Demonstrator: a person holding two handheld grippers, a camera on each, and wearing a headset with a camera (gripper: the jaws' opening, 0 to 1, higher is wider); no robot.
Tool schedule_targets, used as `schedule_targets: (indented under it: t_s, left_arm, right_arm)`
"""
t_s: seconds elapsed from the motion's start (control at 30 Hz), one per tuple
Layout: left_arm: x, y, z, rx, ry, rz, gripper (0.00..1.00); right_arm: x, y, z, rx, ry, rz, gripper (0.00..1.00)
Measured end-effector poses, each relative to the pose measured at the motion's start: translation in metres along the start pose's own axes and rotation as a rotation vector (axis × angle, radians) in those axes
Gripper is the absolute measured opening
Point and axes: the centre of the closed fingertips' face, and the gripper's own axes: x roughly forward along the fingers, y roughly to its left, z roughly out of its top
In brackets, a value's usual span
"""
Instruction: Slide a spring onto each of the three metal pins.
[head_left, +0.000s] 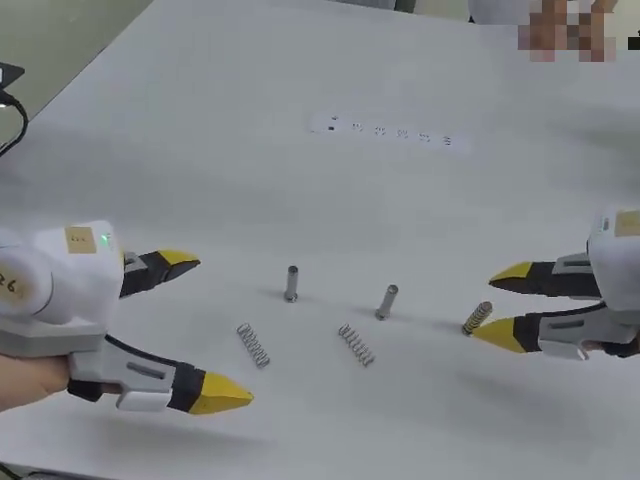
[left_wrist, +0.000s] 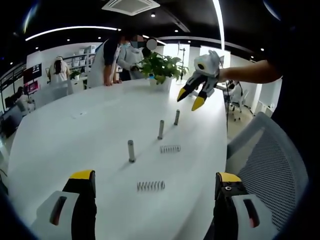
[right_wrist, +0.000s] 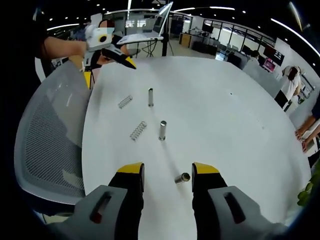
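Fingers of the left gripper are spread wide and hold nothing, hovering well left of the middle pin. Fingers of the right gripper are partly open, with the sprung pin standing between their tips, right of the middle pin; I cannot tell whether they touch it. The middle pin and the left pin stand upright and bare. Two springs lie flat on the table, long axes slanted alike: the near spring just in front of the middle pin, the far spring further left.
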Motion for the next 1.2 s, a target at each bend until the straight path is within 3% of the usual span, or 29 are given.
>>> schedule_targets:
  t_s: [0.23, 0.5, 0.83, 0.93, 1.2]
  left_arm:
    - [0.000, 0.000, 0.001, 0.004, 0.001, -0.002, 0.97]
    - [-0.002, 0.000, 0.000, 0.006, 0.002, 0.003, 0.96]
    - [-0.001, -0.003, -0.002, 0.006, 0.004, -0.003, 0.96]
    - [-0.001, -0.002, -0.003, 0.005, 0.006, -0.001, 0.96]
    - [-0.001, -0.003, -0.002, 0.002, -0.001, 0.002, 0.96]
  right_arm:
    - [-0.006, 0.002, -0.011, 0.085, -0.021, -0.012, 0.36]
    - [-0.011, 0.015, -0.016, 0.110, -0.016, -0.003, 0.37]
    - [-0.002, 0.033, -0.012, 0.173, -0.022, 0.030, 0.32]
    - [0.004, 0.043, -0.011, 0.152, -0.012, 0.049, 0.34]
    - [0.004, 0.046, -0.005, 0.174, -0.023, 0.051, 0.35]
